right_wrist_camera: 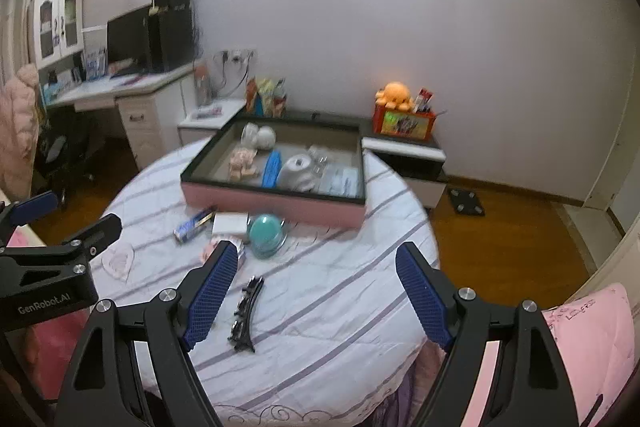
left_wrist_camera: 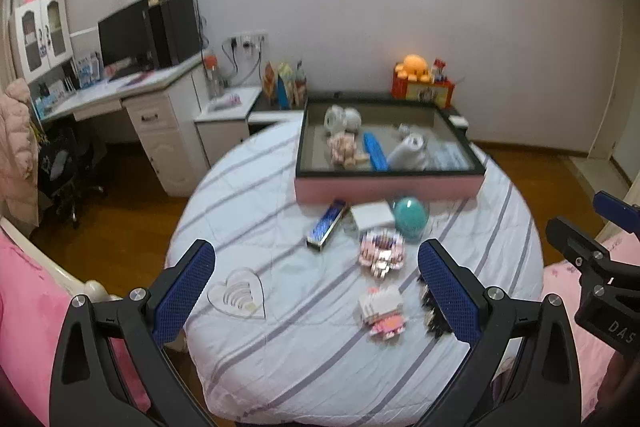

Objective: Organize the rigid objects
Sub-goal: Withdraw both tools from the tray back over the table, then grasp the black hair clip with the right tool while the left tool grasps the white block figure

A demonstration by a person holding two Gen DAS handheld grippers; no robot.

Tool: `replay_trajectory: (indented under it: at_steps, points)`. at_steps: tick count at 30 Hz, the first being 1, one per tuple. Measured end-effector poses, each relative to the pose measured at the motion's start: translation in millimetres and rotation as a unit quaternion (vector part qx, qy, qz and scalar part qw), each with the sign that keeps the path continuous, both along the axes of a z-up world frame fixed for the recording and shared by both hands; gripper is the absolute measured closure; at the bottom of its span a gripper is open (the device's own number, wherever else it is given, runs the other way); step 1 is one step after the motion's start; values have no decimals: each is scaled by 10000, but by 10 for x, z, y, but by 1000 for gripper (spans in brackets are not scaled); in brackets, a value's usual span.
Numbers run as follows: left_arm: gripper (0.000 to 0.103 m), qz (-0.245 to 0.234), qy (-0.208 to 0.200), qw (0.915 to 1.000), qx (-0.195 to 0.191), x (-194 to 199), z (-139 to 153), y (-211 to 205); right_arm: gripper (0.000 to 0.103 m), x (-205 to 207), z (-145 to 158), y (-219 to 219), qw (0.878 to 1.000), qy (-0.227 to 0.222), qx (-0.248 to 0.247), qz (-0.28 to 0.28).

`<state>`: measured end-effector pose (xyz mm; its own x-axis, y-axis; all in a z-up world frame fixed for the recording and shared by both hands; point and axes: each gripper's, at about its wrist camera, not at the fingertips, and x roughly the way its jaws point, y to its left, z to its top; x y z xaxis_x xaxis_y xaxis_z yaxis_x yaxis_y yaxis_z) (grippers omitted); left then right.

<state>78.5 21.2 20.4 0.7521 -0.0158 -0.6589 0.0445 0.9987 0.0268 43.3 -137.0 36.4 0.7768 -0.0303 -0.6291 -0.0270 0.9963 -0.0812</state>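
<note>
The left tool [left_wrist_camera: 316,287] stands wide open and holds nothing; the right tool [right_wrist_camera: 316,291] is wide open too, and empty. Both hang above the near part of the round desk [left_wrist_camera: 280,379], which a striped cloth covers. Between the left tool's fingers lie a pink block figure [left_wrist_camera: 380,311] and a pink block pile [left_wrist_camera: 382,253], a little apart. A black curved piece [right_wrist_camera: 246,311] lies just beside the right tool's left finger [right_wrist_camera: 210,297]. Farther back, a blue box [left_wrist_camera: 326,225], a white box [left_wrist_camera: 372,215] and a teal ball [left_wrist_camera: 411,217] sit close before the pink tray [left_wrist_camera: 384,187]. A heart-shaped piece [left_wrist_camera: 238,293] lies alone near the left edge. The right side of the cloth is free.
</note>
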Motion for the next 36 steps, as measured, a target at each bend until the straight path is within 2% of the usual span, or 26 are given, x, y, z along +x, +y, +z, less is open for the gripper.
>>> replay_trajectory:
  at_steps: [9,14,20,22,25,27,30,31,32,33,34,35,36]
  points:
    - [0,-137,1095,9938,-122,179,-653,11,20,278,-599,136,9950,968,-127,213]
    - [0,-150,1472,9889,-161,259,-881,6,20,458,-976,234,9874,1528,-185,369]
    - [0,-174,1638,9862,-191,317,-974,60,22,625,-1299,376,9785,1938,-224,666]
    - [0,-242,1706,9846,-289,348,-996,58,27,657,-1394,435,9760,2026,-316,730]
    - [0,-386,1760,9828,-408,386,-1013,3,36,667,-1424,386,9762,2037,-102,736]
    - [0,-524,1877,9799,-427,425,-1044,-77,61,655,-1405,257,9777,2025,56,560]
    - [0,-733,1996,9765,-356,489,-1130,-252,78,631,-1376,75,9782,2036,152,372]
    - [0,-780,2029,9754,-377,510,-1176,-296,80,622,-1373,15,9786,2029,171,290]
    - [6,-854,1962,9759,-434,532,-1232,-346,82,620,-1374,-14,9787,2025,199,266]
    - [17,-882,1827,9784,-394,537,-1284,-395,82,614,-1375,-32,9786,2023,252,286]
    - [28,-790,1722,9819,-61,523,-1342,-464,82,612,-1375,-23,9787,2016,251,303]
    - [44,-827,1486,9853,188,481,-1341,-539,82,605,-1377,1,9792,1996,195,320]
    - [48,-952,1467,9845,128,463,-1333,-576,82,605,-1382,29,9799,1960,119,348]
